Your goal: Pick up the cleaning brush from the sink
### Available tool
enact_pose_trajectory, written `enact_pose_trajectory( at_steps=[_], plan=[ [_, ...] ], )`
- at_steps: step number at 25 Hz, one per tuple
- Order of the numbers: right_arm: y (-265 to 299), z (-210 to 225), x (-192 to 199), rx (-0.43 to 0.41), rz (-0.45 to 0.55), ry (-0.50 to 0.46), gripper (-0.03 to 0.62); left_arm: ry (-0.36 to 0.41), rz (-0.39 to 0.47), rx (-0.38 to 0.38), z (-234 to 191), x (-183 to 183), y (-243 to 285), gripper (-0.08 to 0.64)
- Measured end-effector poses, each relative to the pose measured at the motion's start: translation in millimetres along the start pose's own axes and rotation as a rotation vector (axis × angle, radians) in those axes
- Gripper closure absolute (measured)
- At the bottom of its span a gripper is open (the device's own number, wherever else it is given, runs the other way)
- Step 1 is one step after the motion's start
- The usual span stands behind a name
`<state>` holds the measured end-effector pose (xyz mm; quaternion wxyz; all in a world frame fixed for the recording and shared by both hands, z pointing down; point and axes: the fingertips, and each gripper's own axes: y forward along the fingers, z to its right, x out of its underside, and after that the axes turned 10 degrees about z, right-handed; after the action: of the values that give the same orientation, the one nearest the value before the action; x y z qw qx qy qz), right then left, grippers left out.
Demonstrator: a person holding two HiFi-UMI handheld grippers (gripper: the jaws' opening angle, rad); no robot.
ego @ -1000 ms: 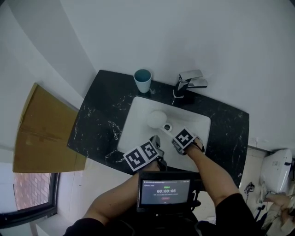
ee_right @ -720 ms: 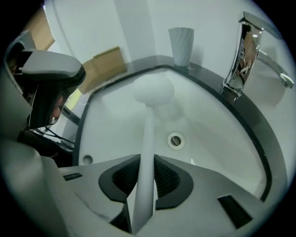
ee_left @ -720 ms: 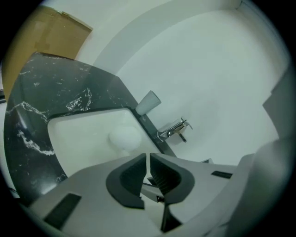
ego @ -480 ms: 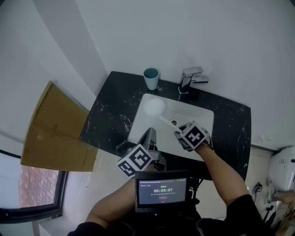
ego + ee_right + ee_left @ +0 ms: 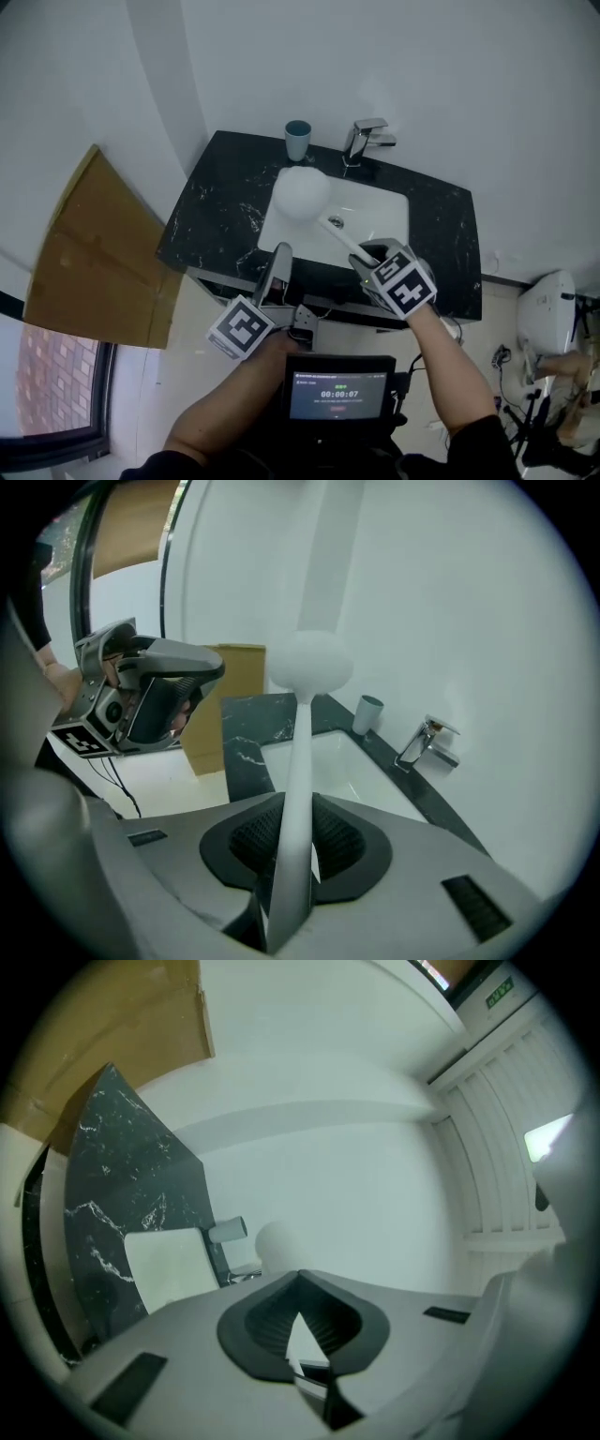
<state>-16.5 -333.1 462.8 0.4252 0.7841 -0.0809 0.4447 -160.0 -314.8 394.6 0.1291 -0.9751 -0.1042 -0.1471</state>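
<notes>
The cleaning brush (image 5: 300, 192) has a round white head and a thin white handle. It hangs in the air over the white sink (image 5: 375, 208), head up and tilted to the left. My right gripper (image 5: 361, 253) is shut on the handle's lower end, at the sink's near edge. In the right gripper view the handle runs up between the pads of the right gripper (image 5: 295, 846) to the brush head (image 5: 309, 663). My left gripper (image 5: 279, 255) is shut and empty, in front of the counter, left of the brush. The left gripper view looks past the left gripper (image 5: 300, 1279) at the brush head (image 5: 277, 1241).
The sink sits in a black marble counter (image 5: 216, 216) against a white wall. A chrome faucet (image 5: 366, 139) and a teal cup (image 5: 298, 139) stand at the back. A cardboard panel (image 5: 84, 262) leans at the left. A white fixture (image 5: 548, 323) is at the right.
Both grippers rose and drew back from the basin. The brush came up out of the sink in the right gripper. The left gripper now sits in front of the counter.
</notes>
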Motion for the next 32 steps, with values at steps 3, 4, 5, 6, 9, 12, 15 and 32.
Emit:
enact_pose_trajectory(
  at_steps=[3, 4, 5, 6, 9, 12, 15, 32],
  plan=[
    [-41.7, -24.0, -9.2, 0.038, 0.037, -0.053, 0.531, -0.029, 0.015, 0.024, 24.6, 1.7, -32.6, 0.56],
    [-55.2, -29.1, -11.2, 0.049, 0.052, -0.068, 0.531, -0.04, 0.022, 0.03, 33.6, 3.3, -42.3, 0.56],
    [-68.0, -33.5, -12.3, 0.059, 0.065, -0.085, 0.531, -0.054, 0.03, 0.039, 42.8, 6.3, -51.6, 0.56],
    [-80.1, -38.2, -12.1, 0.068, 0.078, -0.101, 0.531, -0.062, 0.035, 0.049, 51.2, 10.8, -61.0, 0.56],
    [-116.5, -54.1, -4.9, 0.081, 0.138, -0.106, 0.532, -0.058, 0.041, 0.069, 71.3, 31.5, -89.5, 0.56],
    [-163.2, -62.0, 12.1, 0.115, 0.234, -0.052, 0.532, 0.011, 0.04, 0.066, 89.7, 63.5, -120.7, 0.56],
    [-215.4, -62.9, 34.0, 0.144, 0.346, 0.047, 0.531, 0.289, -0.012, 0.112, 112.9, 100.0, -147.4, 0.56],
    [-342.6, -81.3, 120.1, 0.465, 0.686, 0.427, 0.531, 1.318, -0.246, 0.214, 139.8, 149.5, -195.0, 0.56]
  ],
)
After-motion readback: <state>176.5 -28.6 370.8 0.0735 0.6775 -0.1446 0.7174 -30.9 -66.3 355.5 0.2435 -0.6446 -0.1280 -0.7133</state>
